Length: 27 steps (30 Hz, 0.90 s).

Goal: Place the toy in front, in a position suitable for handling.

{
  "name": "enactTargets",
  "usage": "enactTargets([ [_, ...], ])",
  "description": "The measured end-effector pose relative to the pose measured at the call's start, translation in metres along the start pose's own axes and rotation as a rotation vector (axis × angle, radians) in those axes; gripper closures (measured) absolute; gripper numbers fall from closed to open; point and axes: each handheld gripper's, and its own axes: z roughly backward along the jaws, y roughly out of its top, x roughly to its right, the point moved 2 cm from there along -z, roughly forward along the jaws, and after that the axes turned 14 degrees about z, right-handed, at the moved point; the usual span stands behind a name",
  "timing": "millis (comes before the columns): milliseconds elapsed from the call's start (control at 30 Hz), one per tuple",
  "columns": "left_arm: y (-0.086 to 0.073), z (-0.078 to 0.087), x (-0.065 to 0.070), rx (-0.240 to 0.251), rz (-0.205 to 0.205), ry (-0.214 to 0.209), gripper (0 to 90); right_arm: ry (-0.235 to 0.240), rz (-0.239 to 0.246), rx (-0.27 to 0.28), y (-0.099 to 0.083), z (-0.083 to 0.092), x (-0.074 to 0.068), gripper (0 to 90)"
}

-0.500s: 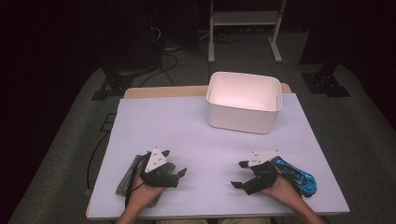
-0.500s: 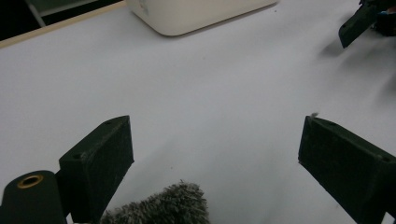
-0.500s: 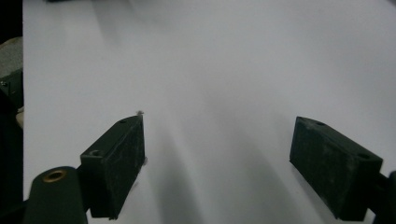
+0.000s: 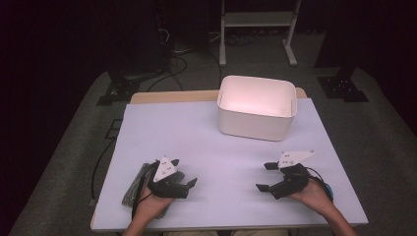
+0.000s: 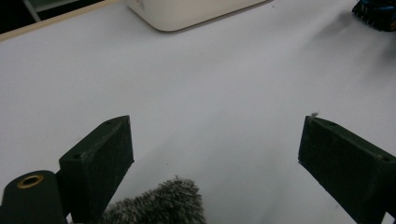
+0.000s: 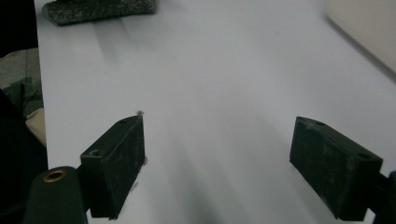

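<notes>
Two claws rest low over the near edge of a white worktop (image 4: 206,142), which is the largest thing in the high view. Toward its far side, right of centre, stands an empty white bin (image 4: 256,107), well apart from both hands. The left claw (image 4: 186,186) sits at the near left, its jaws spread wide with nothing pressed between them. Just beside that hand, on its outer side, lies a dark grey fuzzy cloth (image 4: 137,184), flat on the worktop; in the left gripper view a tuft of it (image 5: 161,205) shows at the bottom, between the jaws but not squeezed by them. The right claw (image 4: 268,177) sits at the near right, jaws likewise wide apart and empty. Behind the right hand a small blue object (image 4: 328,190) peeks out; what it is cannot be told.
</notes>
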Motion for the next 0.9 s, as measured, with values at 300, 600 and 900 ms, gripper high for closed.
enactTargets([
  [300, 0.0, -0.002, 0.0, -0.013, -0.007, -0.001, 9.6, -0.039, -0.008, -0.041, -0.011, 0.036, 0.011, 17.0],
  [600, -0.001, -0.002, 0.001, -0.026, -0.012, -0.003, 9.6, -0.063, -0.03, -0.108, -0.03, 0.063, 0.017, 16.9],
  [900, -0.001, 0.002, 0.003, -0.023, -0.025, -0.011, 9.6, -0.083, -0.052, -0.165, -0.047, 0.076, 0.021, 16.9],
])
